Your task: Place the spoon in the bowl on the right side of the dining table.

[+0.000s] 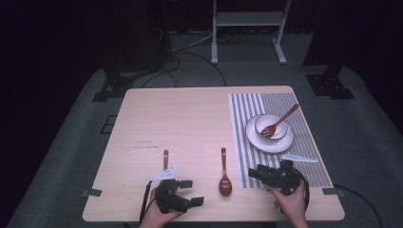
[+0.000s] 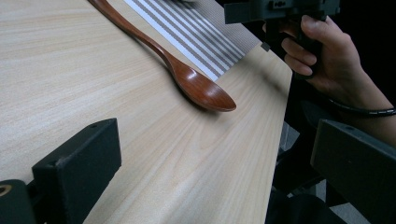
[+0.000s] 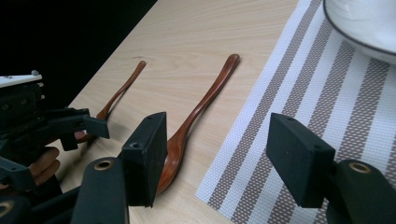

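Picking up the brown spoon (image 1: 225, 175) looks like the job right now. It lies flat on the wooden table (image 1: 190, 123), at about 6 o'clock, right between the two grippers. Its bowl end points to the near edge and its handle points away, toward 12 o'clock. The striped mat (image 1: 247, 142) is just beside it, at 3 o'clock from the spoon.

The right gripper (image 1: 260, 173) sits over the near corner of the mat. Its jaws are spread wide with nothing between them. In the right gripper view the spoon (image 3: 196, 116) lies next to one jaw, not inside the gap. So slide the gripper over toward 9 o'clock until the thin handle sits in the middle of the gap. Go low, then squeeze softly. The handle is smooth and may slip.

The left gripper (image 1: 192, 192) has its jaws apart too, and holds nothing. Another brown utensil (image 1: 165, 159) lies just past it, at 12 o'clock. Keep that hand away from the spoon.

The plate (image 1: 285, 140) and the bowl (image 1: 271, 124) with a fork (image 1: 280, 121) sit at 2 o'clock. Do not bump them.
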A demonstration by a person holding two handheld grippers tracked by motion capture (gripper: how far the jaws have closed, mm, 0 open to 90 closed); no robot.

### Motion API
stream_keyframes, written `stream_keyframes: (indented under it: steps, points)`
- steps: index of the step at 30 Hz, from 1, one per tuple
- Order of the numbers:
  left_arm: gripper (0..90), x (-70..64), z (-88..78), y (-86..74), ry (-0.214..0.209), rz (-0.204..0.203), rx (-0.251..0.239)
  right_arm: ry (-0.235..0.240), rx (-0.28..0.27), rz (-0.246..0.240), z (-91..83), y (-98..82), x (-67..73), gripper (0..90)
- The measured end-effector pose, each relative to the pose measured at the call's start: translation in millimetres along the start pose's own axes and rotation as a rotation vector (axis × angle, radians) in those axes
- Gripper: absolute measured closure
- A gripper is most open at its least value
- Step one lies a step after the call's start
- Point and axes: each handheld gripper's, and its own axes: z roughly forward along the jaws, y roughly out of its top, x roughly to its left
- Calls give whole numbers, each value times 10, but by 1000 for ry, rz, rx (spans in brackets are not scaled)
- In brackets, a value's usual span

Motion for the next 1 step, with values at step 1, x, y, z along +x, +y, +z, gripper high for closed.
stream_keyframes:
  steps: [1]
  points:
    - [4,0,0,1,0,2,1,0,0,0,0,0,0,369]
